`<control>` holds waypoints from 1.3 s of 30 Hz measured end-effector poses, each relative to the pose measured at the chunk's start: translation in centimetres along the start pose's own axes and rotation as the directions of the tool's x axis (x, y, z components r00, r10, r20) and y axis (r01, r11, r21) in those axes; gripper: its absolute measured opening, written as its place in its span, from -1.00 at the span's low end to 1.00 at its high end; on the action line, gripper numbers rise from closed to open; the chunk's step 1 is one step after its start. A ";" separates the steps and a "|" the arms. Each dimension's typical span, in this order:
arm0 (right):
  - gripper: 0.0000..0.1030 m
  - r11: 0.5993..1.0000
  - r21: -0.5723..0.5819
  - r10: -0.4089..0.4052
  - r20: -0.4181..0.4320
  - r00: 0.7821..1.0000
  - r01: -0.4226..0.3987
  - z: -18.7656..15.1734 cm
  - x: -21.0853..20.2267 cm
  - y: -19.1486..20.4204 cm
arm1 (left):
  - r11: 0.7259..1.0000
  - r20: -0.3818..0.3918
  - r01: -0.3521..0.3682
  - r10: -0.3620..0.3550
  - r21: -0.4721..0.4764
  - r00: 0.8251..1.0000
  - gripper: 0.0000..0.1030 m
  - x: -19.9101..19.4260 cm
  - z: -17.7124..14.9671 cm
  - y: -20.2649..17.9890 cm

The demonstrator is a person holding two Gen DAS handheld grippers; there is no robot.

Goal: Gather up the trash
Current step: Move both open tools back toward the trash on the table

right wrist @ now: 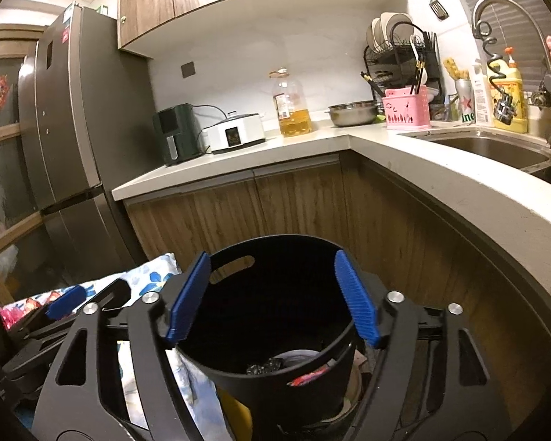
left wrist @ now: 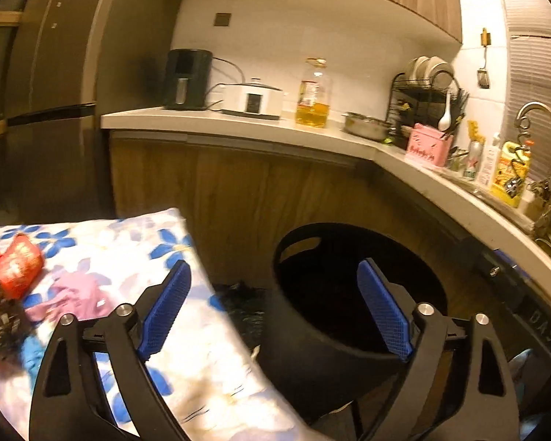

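A black trash bin (left wrist: 301, 334) stands on the floor by the wooden cabinets; in the right wrist view the bin (right wrist: 238, 364) holds several scraps at its bottom. My left gripper (left wrist: 273, 305) is open and empty, its left finger over a floral-cloth table (left wrist: 209, 378), its right finger over the bin's mouth. Red wrappers (left wrist: 16, 268) and a dark crumpled wrapper (left wrist: 0, 323) lie on the cloth at far left. My right gripper (right wrist: 272, 296) is open and empty, just above the bin's opening. The left gripper (right wrist: 64, 303) shows at its left.
An L-shaped counter (right wrist: 440, 169) carries an air fryer (right wrist: 174, 134), a white cooker (right wrist: 235, 132), an oil bottle (right wrist: 292, 104), a steel bowl (right wrist: 352, 113), a pink caddy (right wrist: 407, 108), a dish rack and a sink with tap (right wrist: 503, 11). A tall fridge (right wrist: 66, 128) stands at left.
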State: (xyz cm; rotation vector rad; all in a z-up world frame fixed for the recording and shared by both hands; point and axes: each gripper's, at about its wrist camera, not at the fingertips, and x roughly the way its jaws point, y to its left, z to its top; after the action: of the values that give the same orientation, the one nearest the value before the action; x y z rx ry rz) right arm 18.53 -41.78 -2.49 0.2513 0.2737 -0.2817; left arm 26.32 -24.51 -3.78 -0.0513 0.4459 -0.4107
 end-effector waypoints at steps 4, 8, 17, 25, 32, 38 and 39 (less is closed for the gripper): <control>0.61 1.000 -0.017 -0.017 0.025 1.000 0.017 -0.3 -1.7 0.5 | 0.998 0.007 -0.069 0.069 -0.008 0.998 0.88 -1.8 -0.7 1.1; 0.67 0.999 -0.033 -0.030 0.030 0.999 0.031 -0.8 -3.1 1.4 | 0.991 0.000 -0.134 0.134 -0.022 0.991 0.88 -3.8 -1.4 2.6; 0.68 0.997 -0.064 -0.049 0.057 0.997 0.052 -2.1 -6.4 3.5 | 0.973 0.027 -0.231 0.232 -0.023 0.972 0.88 -8.3 -2.8 4.5; 0.68 0.997 -0.057 -0.042 0.049 0.998 0.045 -3.7 -9.1 5.2 | 0.960 0.041 -0.276 0.279 -0.054 0.960 0.89 -11.9 -4.1 6.7; 0.68 0.996 -0.078 -0.025 0.060 0.998 0.029 -5.0 -11.2 7.5 | 0.947 0.057 -0.313 0.317 -0.073 0.947 0.88 -14.9 -5.2 8.6; 0.68 0.995 -0.096 -0.014 0.052 0.999 0.019 -6.1 -12.5 9.4 | 0.940 0.066 -0.329 0.335 -0.087 0.940 0.88 -17.0 -5.8 10.0; 0.68 0.995 -0.097 -0.011 0.049 0.999 0.015 -6.3 -12.5 9.6 | 0.940 0.066 -0.330 0.336 -0.091 0.939 0.88 -17.3 -6.0 10.2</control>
State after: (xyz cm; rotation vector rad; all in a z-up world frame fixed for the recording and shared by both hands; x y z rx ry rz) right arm 8.44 -28.11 -2.61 0.1459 0.2410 -0.2859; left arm 13.35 -8.00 -3.51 -0.0676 0.3824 -0.0559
